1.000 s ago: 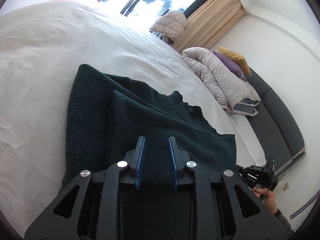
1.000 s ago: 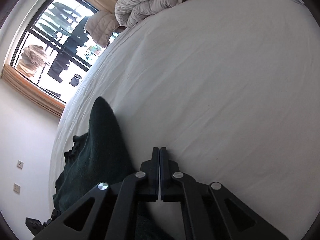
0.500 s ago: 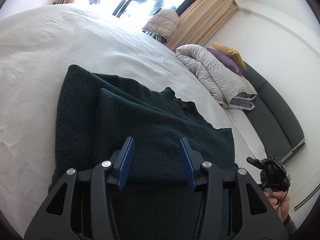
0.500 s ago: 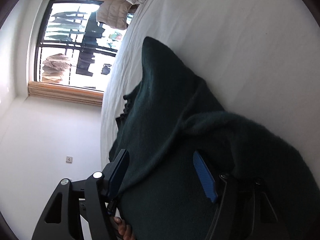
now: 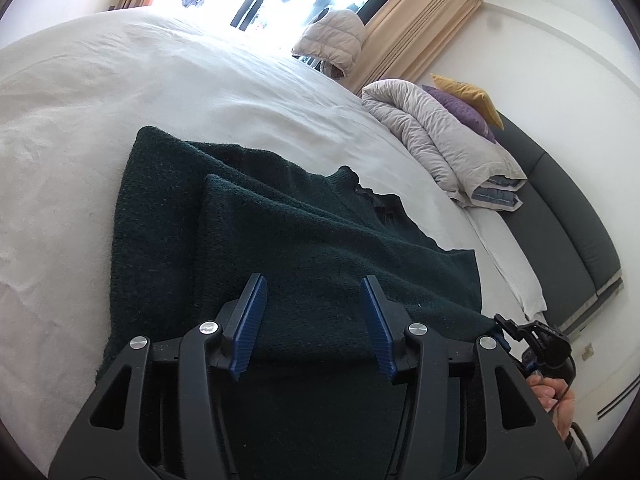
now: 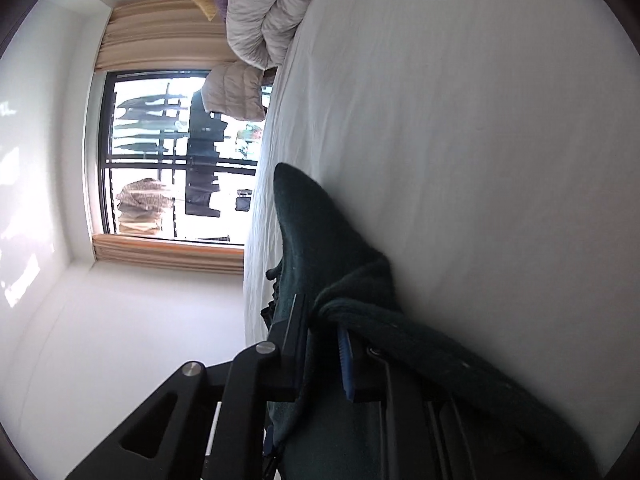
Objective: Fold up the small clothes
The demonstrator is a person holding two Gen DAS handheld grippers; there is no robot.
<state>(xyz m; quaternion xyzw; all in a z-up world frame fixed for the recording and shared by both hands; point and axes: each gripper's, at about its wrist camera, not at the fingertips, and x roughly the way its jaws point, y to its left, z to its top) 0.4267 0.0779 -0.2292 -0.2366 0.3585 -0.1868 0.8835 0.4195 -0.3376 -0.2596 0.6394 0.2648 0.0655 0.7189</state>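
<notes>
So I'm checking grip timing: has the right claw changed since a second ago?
Yes. The right claw was shut over bare white bed sheet; it opened and now pinches the dark green sweater.

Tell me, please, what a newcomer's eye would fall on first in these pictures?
First, the dark green sweater, lying partly folded on the white bed. Next, the left hand-held gripper hovering open over the sweater's near edge, and the right hand-held gripper closed on a bunched fold of it. Beyond, a rolled grey duvet lies at the head of the bed.
</notes>
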